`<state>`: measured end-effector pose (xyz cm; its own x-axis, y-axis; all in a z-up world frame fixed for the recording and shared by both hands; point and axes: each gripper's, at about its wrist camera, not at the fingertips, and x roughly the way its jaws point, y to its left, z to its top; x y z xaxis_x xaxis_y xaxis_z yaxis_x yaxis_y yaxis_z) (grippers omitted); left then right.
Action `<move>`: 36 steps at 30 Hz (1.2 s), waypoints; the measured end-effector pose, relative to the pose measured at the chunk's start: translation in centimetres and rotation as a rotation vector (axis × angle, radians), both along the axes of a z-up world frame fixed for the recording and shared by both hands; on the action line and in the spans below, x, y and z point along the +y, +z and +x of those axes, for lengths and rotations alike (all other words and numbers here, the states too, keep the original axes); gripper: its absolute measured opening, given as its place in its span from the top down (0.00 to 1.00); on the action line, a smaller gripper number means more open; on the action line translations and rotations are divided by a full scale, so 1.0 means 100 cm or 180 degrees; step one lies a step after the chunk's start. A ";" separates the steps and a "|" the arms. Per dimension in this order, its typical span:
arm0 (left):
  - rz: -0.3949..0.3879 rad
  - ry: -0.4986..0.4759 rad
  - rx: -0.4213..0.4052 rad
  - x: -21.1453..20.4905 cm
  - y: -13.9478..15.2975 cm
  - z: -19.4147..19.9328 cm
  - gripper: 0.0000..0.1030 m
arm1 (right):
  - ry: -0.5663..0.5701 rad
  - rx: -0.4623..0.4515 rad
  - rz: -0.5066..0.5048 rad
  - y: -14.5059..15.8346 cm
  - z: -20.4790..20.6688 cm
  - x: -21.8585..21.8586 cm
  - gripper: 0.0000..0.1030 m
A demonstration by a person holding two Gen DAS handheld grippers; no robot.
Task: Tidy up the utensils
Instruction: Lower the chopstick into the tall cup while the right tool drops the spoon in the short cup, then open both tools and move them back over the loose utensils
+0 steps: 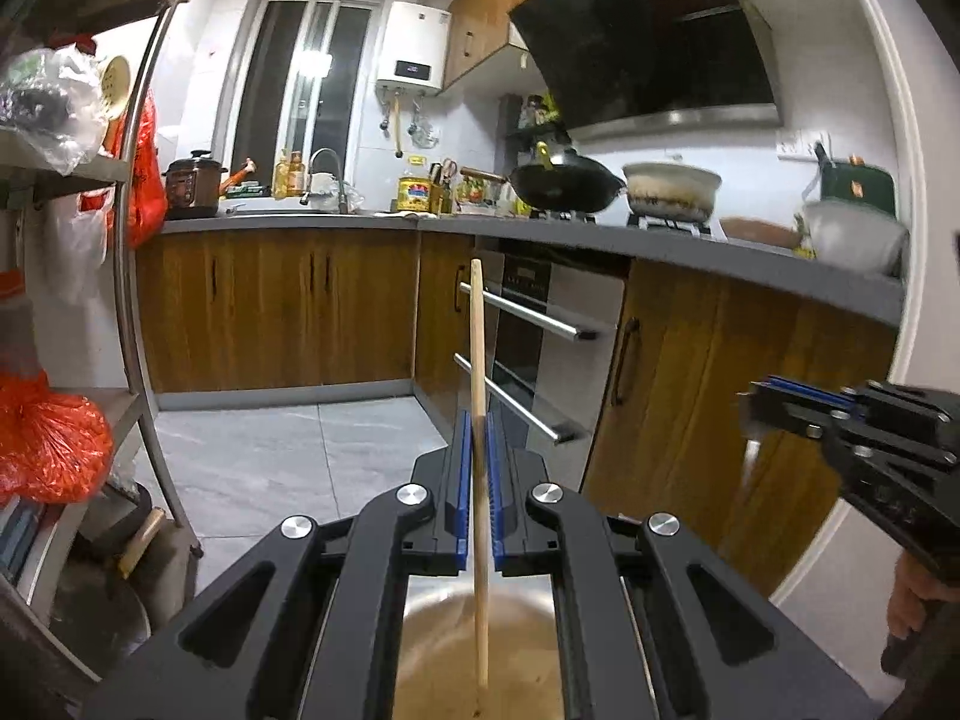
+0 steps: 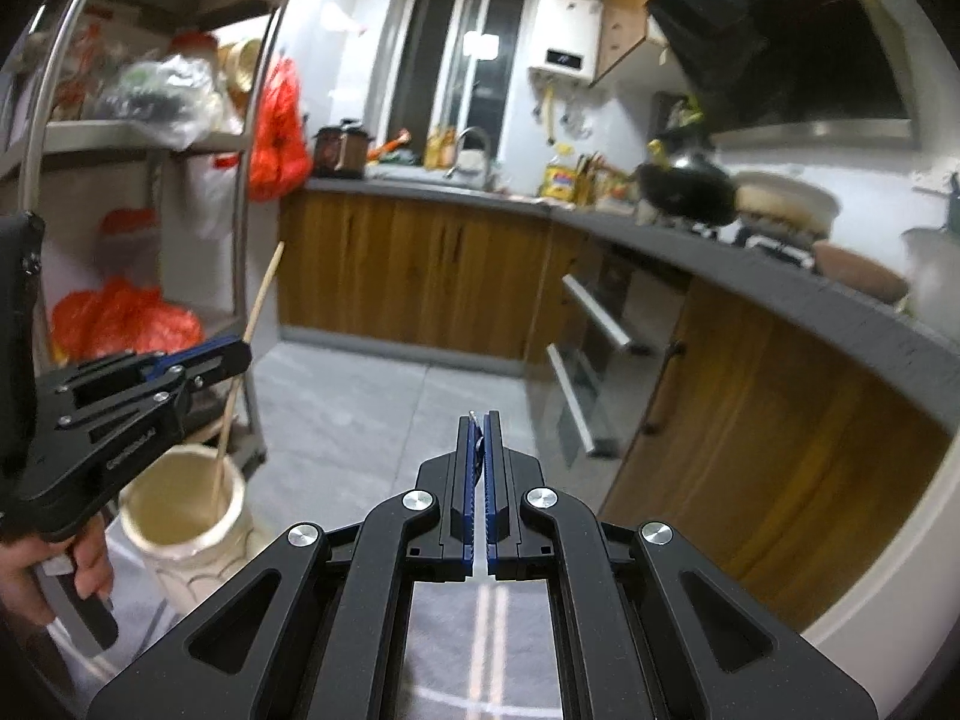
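Observation:
My left gripper (image 1: pixel 478 427) is shut on a long wooden stick-like utensil (image 1: pixel 478 360) and holds it upright, its lower end inside a cream holder jar (image 1: pixel 474 654) directly below. In the right wrist view the same left gripper (image 2: pixel 231 354) holds the stick (image 2: pixel 264 294) over the cream jar (image 2: pixel 180 516) at the lower left. My right gripper (image 2: pixel 478 426) is shut on a thin metal utensil whose tip (image 2: pixel 475 417) shows between the blue pads; the rest is hidden. The right gripper also shows at the right of the left wrist view (image 1: pixel 756 393), with a pale handle (image 1: pixel 749 468) hanging under it.
A metal shelf rack (image 2: pixel 246 192) with orange bags stands to the left. Wooden cabinets and an oven (image 1: pixel 528 324) run under a grey counter (image 1: pixel 690 246) carrying a wok (image 1: pixel 564 183) and pots. Grey tiled floor (image 1: pixel 288 456) lies ahead.

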<state>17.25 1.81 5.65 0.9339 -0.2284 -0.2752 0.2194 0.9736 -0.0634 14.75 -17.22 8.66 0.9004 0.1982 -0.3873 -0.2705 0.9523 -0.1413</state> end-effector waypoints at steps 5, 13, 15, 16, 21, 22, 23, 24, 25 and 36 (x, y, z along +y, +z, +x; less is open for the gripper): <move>0.0176 -0.0058 0.0092 -0.001 -0.011 -0.013 0.95 | 0.0148 0.0143 -0.0095 -0.014 0.004 0.014 0.96; 0.0284 -0.0167 0.0240 -0.002 -0.022 -0.020 0.95 | 0.0099 0.0271 -0.0154 -0.025 0.010 0.016 0.96; 0.0305 -0.0159 0.0269 -0.002 -0.025 -0.021 0.95 | 0.0082 0.0300 -0.0147 -0.028 0.011 0.016 0.96; 0.0327 -0.0152 0.0292 -0.003 -0.027 -0.021 0.95 | 0.0077 0.0307 -0.0139 -0.028 0.011 0.015 0.96; 0.0356 -0.0111 0.0330 -0.002 -0.028 -0.023 0.82 | 0.0065 0.0371 -0.0042 -0.030 0.011 0.007 0.85; 0.0356 -0.0091 0.0312 -0.002 -0.027 -0.025 0.74 | 0.0062 0.0367 -0.0016 -0.029 0.010 0.005 0.80; 0.0351 -0.0063 0.0286 -0.001 -0.025 -0.026 0.57 | 0.0063 0.0360 0.0007 -0.028 0.010 0.003 0.78; 0.0340 -0.0043 0.0264 0.000 -0.024 -0.028 0.46 | 0.0068 0.0352 0.0039 -0.027 0.008 0.001 0.73; 0.0305 -0.0028 0.0243 0.001 -0.023 -0.030 0.45 | 0.0062 0.0345 0.0070 -0.026 0.007 -0.001 0.65; 0.0202 0.0108 0.0034 0.010 -0.003 -0.056 0.06 | -0.0025 0.0152 0.0416 -0.013 -0.016 -0.029 0.05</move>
<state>11.68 2.77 5.32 0.9378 -0.1784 -0.2979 0.1858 0.9826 -0.0035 13.15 -20.11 7.37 0.8833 0.2429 -0.4010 -0.2665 0.9638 -0.0032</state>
